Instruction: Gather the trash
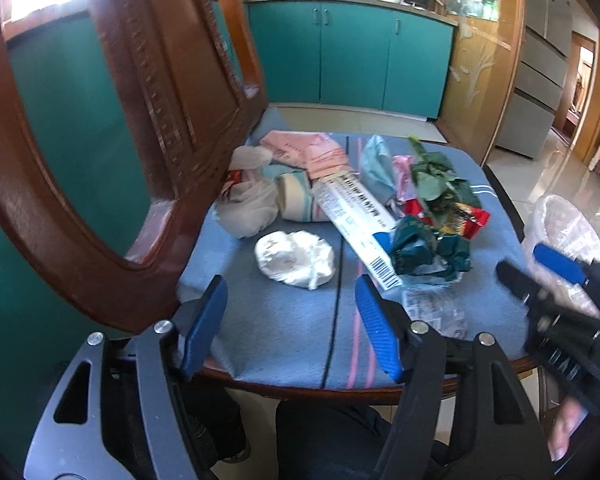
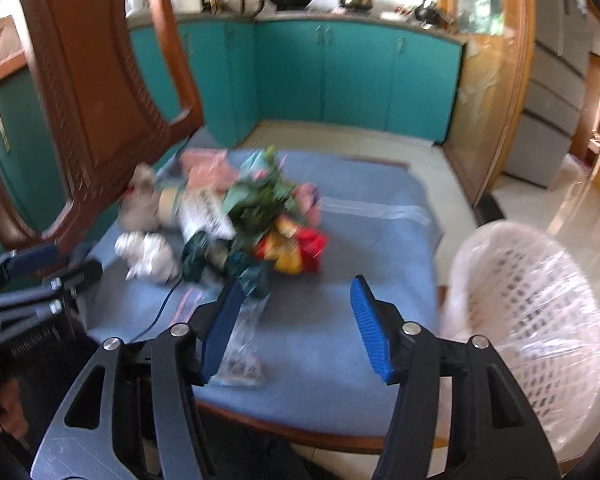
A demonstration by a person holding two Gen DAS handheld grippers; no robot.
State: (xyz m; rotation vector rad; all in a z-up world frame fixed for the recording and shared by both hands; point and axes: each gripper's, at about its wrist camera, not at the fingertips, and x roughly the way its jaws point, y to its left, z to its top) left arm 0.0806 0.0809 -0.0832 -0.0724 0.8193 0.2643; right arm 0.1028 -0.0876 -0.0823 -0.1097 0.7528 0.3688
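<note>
A pile of trash lies on a blue cloth [image 1: 284,340]: a crumpled white tissue [image 1: 296,258], a long white box [image 1: 360,220], a crumpled green wrapper [image 1: 424,252], a red and yellow snack wrapper [image 2: 296,252], green leaves [image 1: 436,180] and a clear plastic wrapper [image 2: 240,344]. My left gripper [image 1: 291,282] hovers open just in front of the tissue, with nothing between its fingers. My right gripper [image 2: 296,284] is open and empty over the cloth, near the green wrapper and to the right of the clear wrapper. The right wrist view is blurred.
A white lattice basket [image 2: 532,312] lined with a clear bag stands to the right of the cloth. A carved wooden chair back [image 1: 100,160] rises on the left. Pink paper [image 1: 308,148] and a white plastic bag [image 1: 248,200] lie behind. Teal cabinets [image 1: 352,56] stand beyond.
</note>
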